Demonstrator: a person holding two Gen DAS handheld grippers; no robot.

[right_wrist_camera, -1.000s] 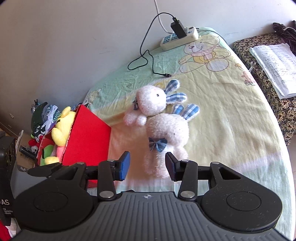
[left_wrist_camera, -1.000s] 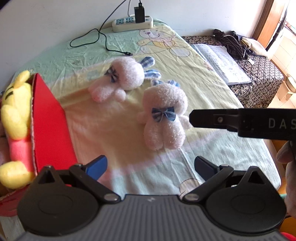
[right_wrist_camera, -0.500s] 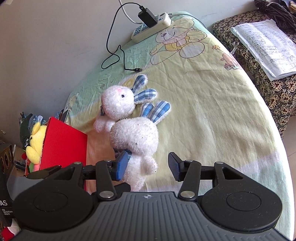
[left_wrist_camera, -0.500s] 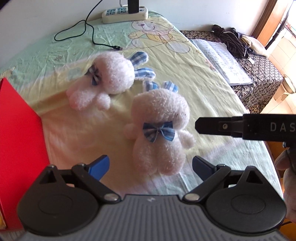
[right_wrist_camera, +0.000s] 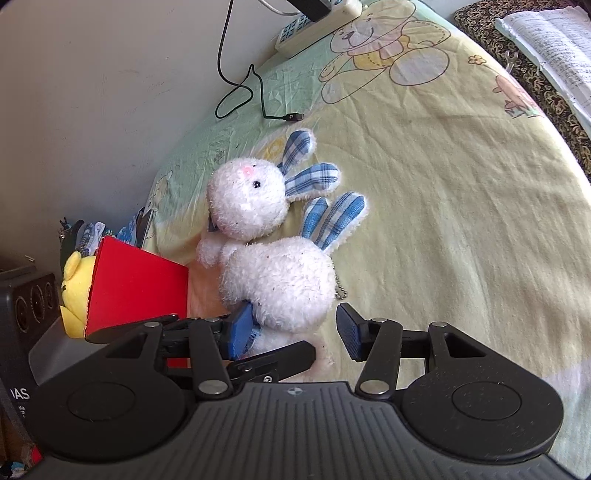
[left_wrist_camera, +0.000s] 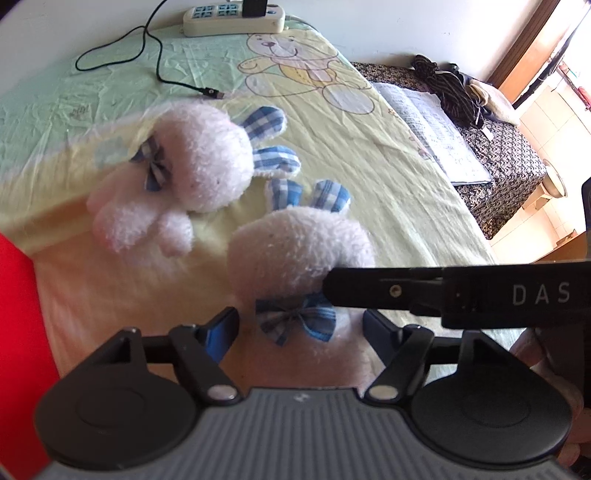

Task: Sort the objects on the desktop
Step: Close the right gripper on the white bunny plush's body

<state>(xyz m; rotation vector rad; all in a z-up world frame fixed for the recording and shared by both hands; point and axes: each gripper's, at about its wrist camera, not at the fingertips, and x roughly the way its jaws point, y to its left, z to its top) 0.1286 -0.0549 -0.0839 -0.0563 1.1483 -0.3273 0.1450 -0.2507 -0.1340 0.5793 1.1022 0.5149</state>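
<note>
Near bunny [right_wrist_camera: 280, 284] lies between both open grippers: left gripper [left_wrist_camera: 301, 328] jaws apart round its bow, right gripper [right_wrist_camera: 295, 332] jaws apart at its head. Far bunny [right_wrist_camera: 247, 203] touching behind it; red box [right_wrist_camera: 136, 288] just left; sheet [right_wrist_camera: 461, 221] right of it bare.

Two white plush rabbits [right_wrist_camera: 275, 284] [right_wrist_camera: 247, 201], plaid-eared, lying side by side, touching.

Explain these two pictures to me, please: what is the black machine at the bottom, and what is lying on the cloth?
Each picture comes from a camera on a hand-held claw, held by a person; no robot arm. The left claw and the right claw are both open around the near bunny, holding nothing yet. Behind it lies a second bunny. A red box with a yellow toy stands on the left. A power strip and its cable lie at the far edge of the cloth.
</note>
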